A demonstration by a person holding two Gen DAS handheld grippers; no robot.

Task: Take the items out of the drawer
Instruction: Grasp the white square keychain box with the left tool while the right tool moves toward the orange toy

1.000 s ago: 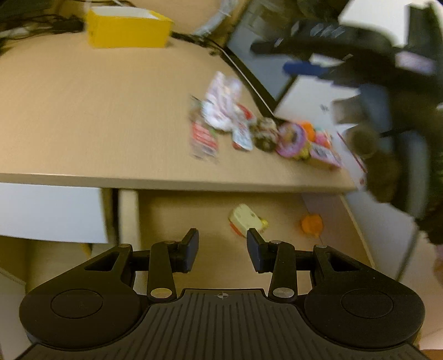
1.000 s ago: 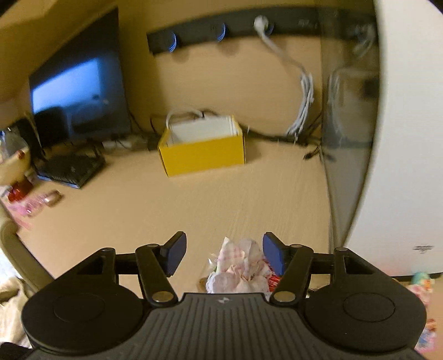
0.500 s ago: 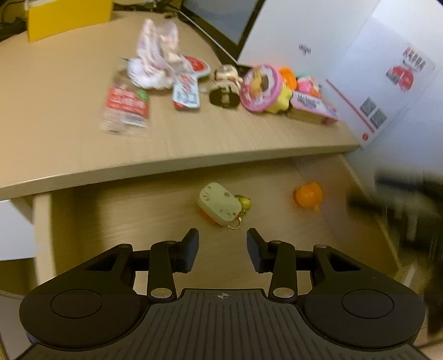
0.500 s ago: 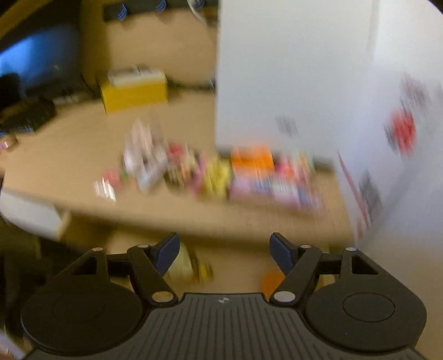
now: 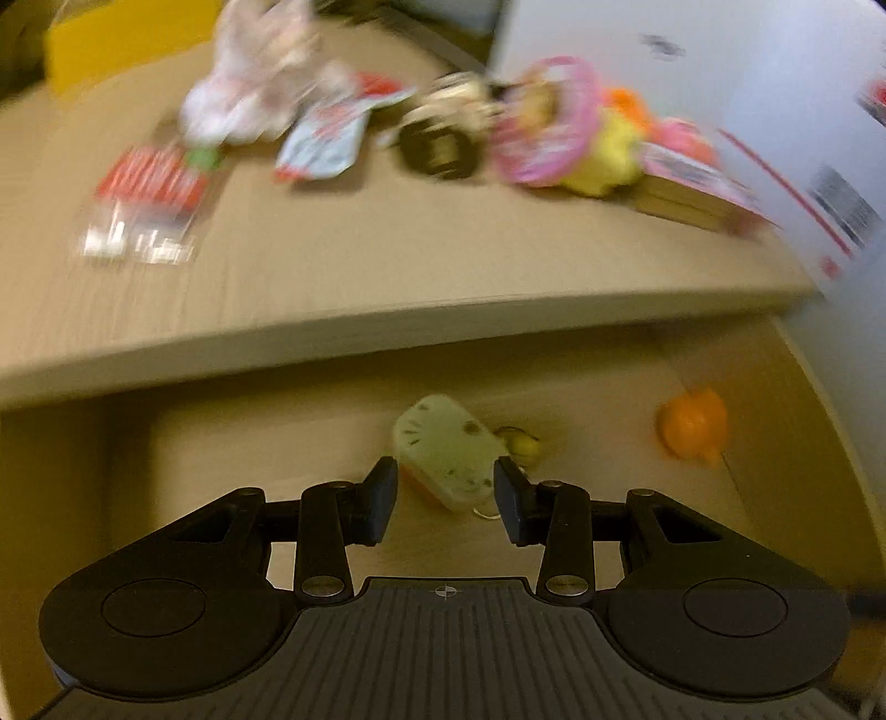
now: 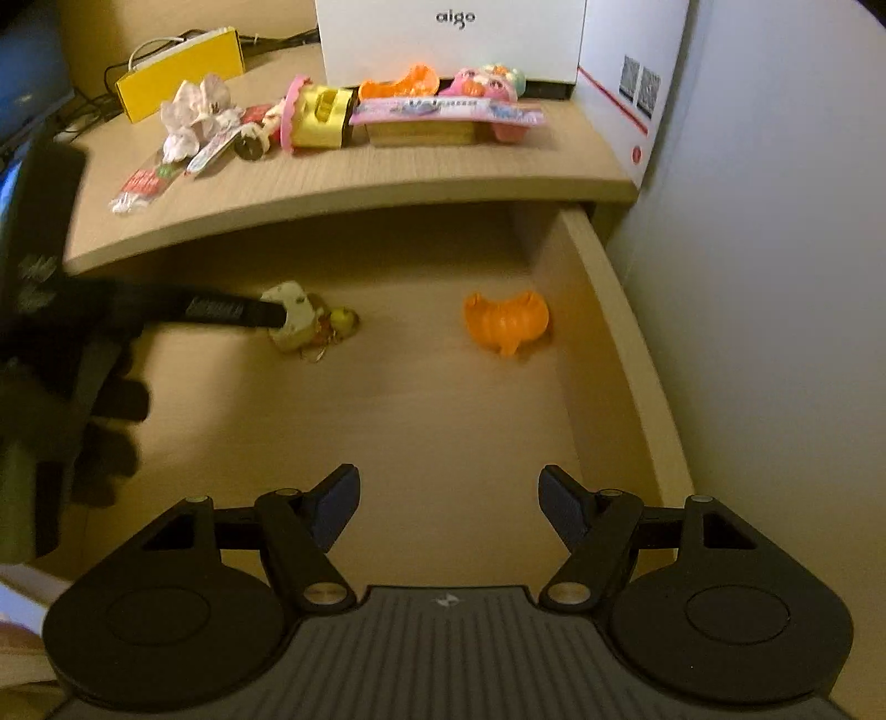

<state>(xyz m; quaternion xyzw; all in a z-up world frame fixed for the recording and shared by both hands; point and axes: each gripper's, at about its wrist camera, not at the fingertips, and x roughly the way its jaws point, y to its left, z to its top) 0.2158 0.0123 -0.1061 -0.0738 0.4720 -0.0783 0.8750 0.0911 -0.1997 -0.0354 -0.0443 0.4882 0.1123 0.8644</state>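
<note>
The open wooden drawer (image 6: 620, 343) holds two items. A cream keychain toy (image 5: 443, 459) with a yellow charm lies at the middle left. An orange plastic toy (image 6: 506, 321) lies to the right, also seen as the orange toy (image 5: 692, 432) in the left wrist view. My left gripper (image 5: 446, 490) is open and its fingers straddle the cream toy, with no visible squeeze. In the right wrist view one of its fingers (image 6: 221, 311) reaches the cream toy (image 6: 293, 315). My right gripper (image 6: 448, 493) hangs open over the drawer's front, nothing between its fingers, the orange toy well ahead.
The desk top (image 6: 387, 177) above the drawer carries several snack packets and toys. A white box (image 6: 454, 44) and a yellow box (image 6: 177, 72) stand behind them. A pale wall (image 6: 775, 277) runs along the drawer's right side. A dark-gloved hand (image 6: 83, 421) is at the left.
Both grippers have dropped from the desk top toward the drawer. The left one has closed in until its fingers flank the cream toy. The right jaws stand wider than before.
</note>
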